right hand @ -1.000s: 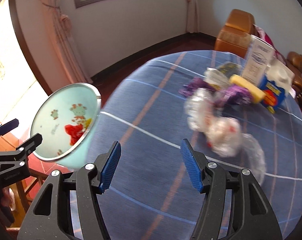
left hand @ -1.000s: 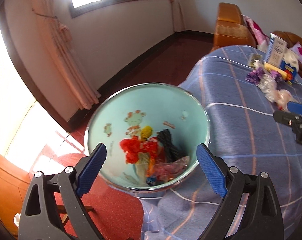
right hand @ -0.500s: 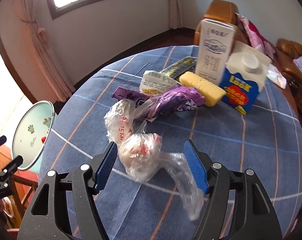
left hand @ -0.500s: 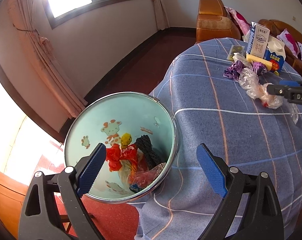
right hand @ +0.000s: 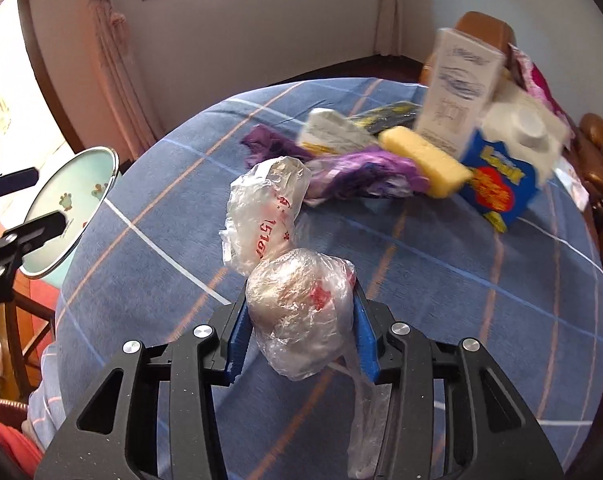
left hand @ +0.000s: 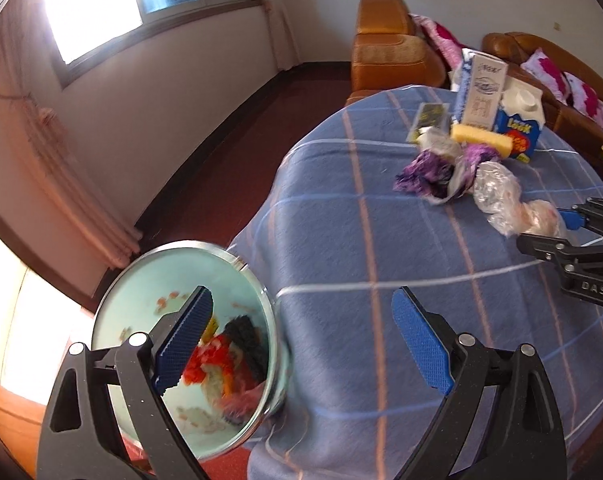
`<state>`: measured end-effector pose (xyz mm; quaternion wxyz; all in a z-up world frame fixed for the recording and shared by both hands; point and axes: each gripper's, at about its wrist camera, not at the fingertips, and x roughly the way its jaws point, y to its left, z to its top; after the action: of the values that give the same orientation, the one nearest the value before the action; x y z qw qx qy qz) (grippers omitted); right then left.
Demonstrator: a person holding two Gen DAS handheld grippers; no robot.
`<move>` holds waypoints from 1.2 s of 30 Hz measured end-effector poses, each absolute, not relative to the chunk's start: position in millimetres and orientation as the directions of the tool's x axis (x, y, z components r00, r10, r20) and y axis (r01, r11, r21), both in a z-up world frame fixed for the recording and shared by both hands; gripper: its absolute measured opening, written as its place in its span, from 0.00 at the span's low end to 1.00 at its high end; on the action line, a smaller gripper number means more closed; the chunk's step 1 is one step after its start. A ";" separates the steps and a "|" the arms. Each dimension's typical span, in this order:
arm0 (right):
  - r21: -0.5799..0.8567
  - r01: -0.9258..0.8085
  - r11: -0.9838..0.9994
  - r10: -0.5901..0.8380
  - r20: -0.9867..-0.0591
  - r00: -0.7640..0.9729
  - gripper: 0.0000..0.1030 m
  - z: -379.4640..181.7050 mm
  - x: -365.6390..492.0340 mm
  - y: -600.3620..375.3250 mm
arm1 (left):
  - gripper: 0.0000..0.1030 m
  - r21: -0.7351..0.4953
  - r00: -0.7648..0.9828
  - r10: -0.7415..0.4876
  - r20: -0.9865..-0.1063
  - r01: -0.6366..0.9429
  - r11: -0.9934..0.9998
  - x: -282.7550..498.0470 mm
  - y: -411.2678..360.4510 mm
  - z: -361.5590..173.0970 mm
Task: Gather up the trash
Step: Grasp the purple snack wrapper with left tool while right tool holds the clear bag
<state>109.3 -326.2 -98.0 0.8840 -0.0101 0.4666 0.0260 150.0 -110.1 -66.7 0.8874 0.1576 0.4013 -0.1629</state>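
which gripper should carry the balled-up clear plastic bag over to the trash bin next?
Right. The right gripper has just closed its jaws around the balled clear plastic bag. The left gripper is open and holds nothing, near the mint-green trash bin at the table edge.

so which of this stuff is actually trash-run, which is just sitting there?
Job:
- right gripper, jaws just closed on the balled plastic bag
- second clear bag
- purple wrapper
- mint trash bin

Lying about:
- blue carton
- tall white carton
- yellow sponge
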 end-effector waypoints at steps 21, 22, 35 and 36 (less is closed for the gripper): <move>0.037 0.268 0.963 -0.124 -0.820 0.559 0.44 -92.5 75.2 -468.5 | 0.72 0.091 0.484 -0.348 -0.803 0.677 0.730 233.3 -277.9 -118.4; 0.040 0.266 0.963 -0.120 -0.821 0.558 0.44 -93.8 75.4 -467.9 | 0.70 0.093 0.486 -0.344 -0.803 0.673 0.734 233.8 -278.3 -120.3; 0.060 0.295 0.954 -0.122 -0.818 0.562 0.44 -96.2 57.9 -459.1 | 0.33 0.084 0.494 -0.375 -0.785 0.684 0.725 199.7 -264.5 -102.5; 0.064 0.298 0.953 -0.122 -0.816 0.564 0.44 -95.5 54.2 -457.4 | 0.33 0.063 0.481 -0.384 -0.788 0.685 0.726 194.5 -260.4 -99.8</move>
<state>54.2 -457.4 -95.5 0.8791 0.0974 0.4512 -0.1193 194.5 -260.4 -99.8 0.8395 0.1886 0.3979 -0.3184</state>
